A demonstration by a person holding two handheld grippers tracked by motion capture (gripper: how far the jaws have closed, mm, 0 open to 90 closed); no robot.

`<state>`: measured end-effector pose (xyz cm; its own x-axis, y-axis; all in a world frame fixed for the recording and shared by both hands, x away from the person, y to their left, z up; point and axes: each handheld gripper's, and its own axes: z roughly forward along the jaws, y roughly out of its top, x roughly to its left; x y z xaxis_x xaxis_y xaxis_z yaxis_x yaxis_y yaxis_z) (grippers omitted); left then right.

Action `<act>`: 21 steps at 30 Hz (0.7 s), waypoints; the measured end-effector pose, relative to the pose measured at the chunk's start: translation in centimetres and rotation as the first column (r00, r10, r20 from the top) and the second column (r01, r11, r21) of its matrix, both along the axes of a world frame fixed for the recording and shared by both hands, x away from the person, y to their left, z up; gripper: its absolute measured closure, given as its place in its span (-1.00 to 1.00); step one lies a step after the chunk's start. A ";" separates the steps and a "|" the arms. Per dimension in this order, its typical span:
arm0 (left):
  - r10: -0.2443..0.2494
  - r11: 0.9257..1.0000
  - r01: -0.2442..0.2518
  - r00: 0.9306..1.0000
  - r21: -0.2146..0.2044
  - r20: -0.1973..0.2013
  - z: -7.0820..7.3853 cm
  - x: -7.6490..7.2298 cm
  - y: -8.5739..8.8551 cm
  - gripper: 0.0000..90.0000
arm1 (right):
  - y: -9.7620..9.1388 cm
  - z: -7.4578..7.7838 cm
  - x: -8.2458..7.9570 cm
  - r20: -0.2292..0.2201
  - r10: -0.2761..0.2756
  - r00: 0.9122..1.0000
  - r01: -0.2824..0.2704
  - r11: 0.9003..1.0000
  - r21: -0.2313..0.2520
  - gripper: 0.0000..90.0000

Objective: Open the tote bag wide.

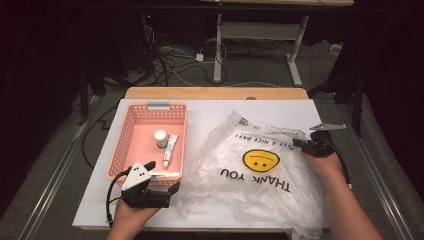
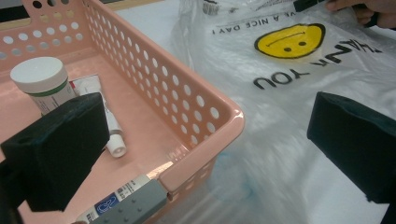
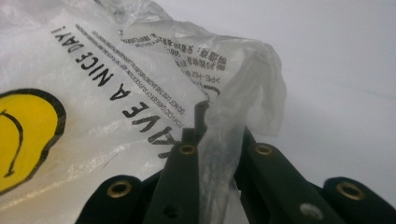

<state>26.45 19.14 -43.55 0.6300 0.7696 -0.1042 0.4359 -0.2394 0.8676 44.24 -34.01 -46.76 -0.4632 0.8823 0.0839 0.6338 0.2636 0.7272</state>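
Across the right half of the surface (image 1: pixel 210 107) lies the bag (image 1: pixel 260 175), a thin clear plastic one printed with a yellow smiley and "THANK YOU", crumpled and spread from near the basket (image 1: pixel 131 145) out toward the right edge and down to the near edge. It looks very light, limp and slippery, so I'd expect it to sag, slide on the white surface and bunch up wherever it is pulled; it will not keep any shape by itself. A single pinch should lift it, though one layer may slip away from the other.

The right hand-held gripper (image 1: pixel 305 145) is closed tight on a gathered fold at the bag's far right edge, the film squeezed between its black jaws in the right gripper view, near the small print. That bunched rim seems the sound place to grip, since several layers together give more purchase than flat film.

The left hand-held gripper (image 1: pixel 162 182) sits near the front left corner with its jaws spread wide and nothing between them, straddling the basket's near right corner. Inside the basket are a jar (image 2: pixel 39 81) and a tube (image 2: pixel 109 123).
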 end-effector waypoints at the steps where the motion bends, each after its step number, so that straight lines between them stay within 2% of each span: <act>1: 0.000 1.000 0.000 1.000 -0.001 0.001 0.0 0.0 0.0 -1.00 | -0.7 0.1 0.4 0.021 -0.047 0.999 0.047 0.999 0.022 0.99; 2: -0.004 1.000 0.004 1.000 0.001 0.004 0.0 0.0 0.0 -1.00 | -1.1 0.1 0.6 0.036 -0.073 0.997 0.072 0.997 0.030 0.99; 5: -0.019 1.000 0.019 1.000 -0.001 0.003 0.3 0.4 0.0 -1.00 | -2.3 0.1 1.6 0.024 -0.125 0.992 0.123 0.992 0.041 0.99; 6: -0.023 0.999 0.023 1.000 -0.037 -0.004 0.6 0.6 0.1 -1.00 | -2.7 0.2 1.9 0.031 -0.142 0.989 0.141 0.989 0.039 0.99; 10: -0.017 1.000 0.017 1.000 -0.019 0.009 0.8 0.3 0.3 -1.00 | -4.3 0.7 2.7 0.055 -0.229 0.972 0.225 0.972 0.061 0.99; 11: -0.007 1.000 0.007 1.000 -0.022 0.010 0.8 -0.1 0.7 -1.00 | -4.6 0.8 2.8 0.062 -0.250 0.966 0.246 0.967 0.061 0.99; 12: -0.007 1.000 0.007 1.000 -0.022 0.010 0.8 -0.1 0.7 -1.00 | -4.6 0.8 2.8 0.062 -0.250 0.966 0.246 0.967 0.061 0.99; 13: 0.007 0.999 -0.006 1.000 -0.049 0.018 0.6 -0.5 1.0 -1.00 | -5.4 1.0 2.8 0.073 -0.281 0.957 0.276 0.958 0.076 0.99; 14: 0.007 0.999 -0.006 1.000 -0.049 0.018 0.6 -0.5 1.0 -1.00 | -5.7 1.0 2.8 0.074 -0.292 0.953 0.287 0.955 0.075 0.98; 16: 0.007 0.999 -0.007 1.000 -0.051 0.011 0.4 -0.6 1.2 -1.00 | -5.9 0.9 2.5 0.060 -0.305 0.950 0.301 0.951 0.072 0.98; 18: 0.020 0.999 -0.019 1.000 -0.036 0.008 0.5 -0.7 1.3 -1.00 | -5.9 0.7 2.0 0.052 -0.305 0.951 0.302 0.951 0.059 0.97; 20: 0.022 0.999 -0.022 1.000 -0.039 0.011 0.5 -0.8 1.4 -1.00 | -6.0 0.6 1.7 0.053 -0.305 0.951 0.302 0.952 0.055 0.93; 21: 0.024 0.999 -0.024 1.000 -0.046 0.010 0.5 -0.8 1.5 -1.00 | -6.1 0.5 1.3 0.053 -0.307 0.950 0.305 0.951 0.051 0.83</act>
<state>25.65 20.63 -43.03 0.6129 0.7789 -0.1328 0.4316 -0.1892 0.8820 45.59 -40.15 -46.30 -0.1769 0.9787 0.1039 0.6344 0.0327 0.7723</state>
